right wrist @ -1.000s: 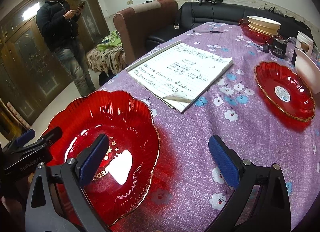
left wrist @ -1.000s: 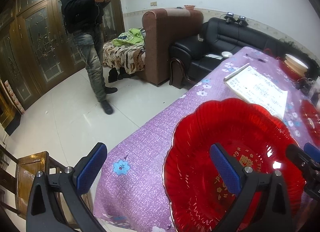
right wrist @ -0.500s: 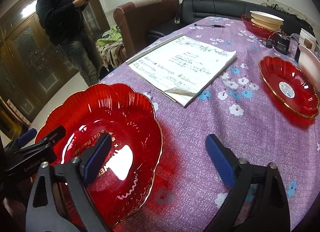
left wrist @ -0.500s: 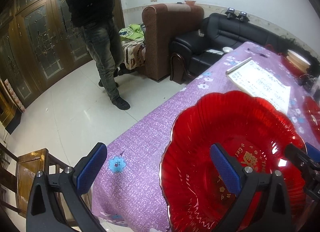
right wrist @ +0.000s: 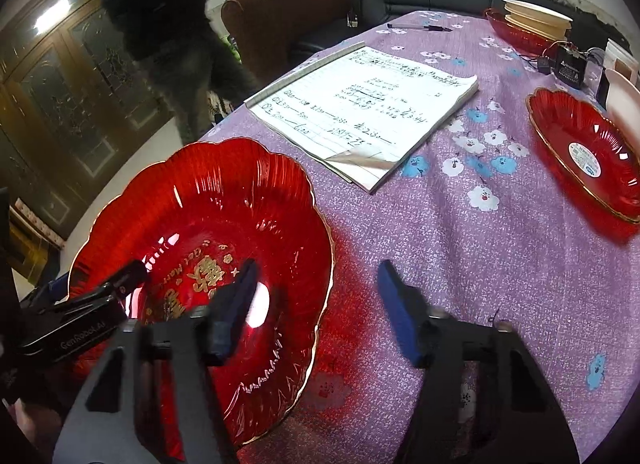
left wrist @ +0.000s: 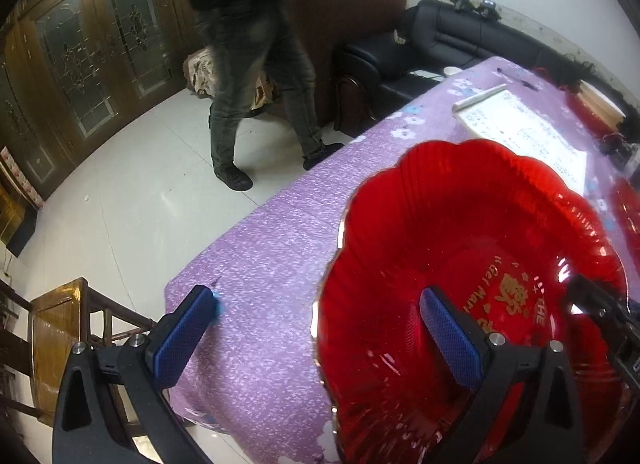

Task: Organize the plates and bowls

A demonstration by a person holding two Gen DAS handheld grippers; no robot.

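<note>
Both grippers (left wrist: 316, 328) (right wrist: 316, 304) astride red plate (right wrist: 224, 223) rim

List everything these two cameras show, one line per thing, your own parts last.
Large scalloped plate: one, red with gold rim, near table corner.
Smaller plate: one, red, right side.
Stacked dishes: cream on red, far end.
Notebook: one, white, table middle.
Pen: one, dark, beyond notebook.
Tablecloth: purple, floral.
Black box: one, wired, far right.
Sofas: black and brown, beyond table.
Bystander: dark clothes, on floor.
Wooden chair: below table corner.
Left tongs: open, right finger over large plate.
Right tongs: open, straddling plate rim.
</note>
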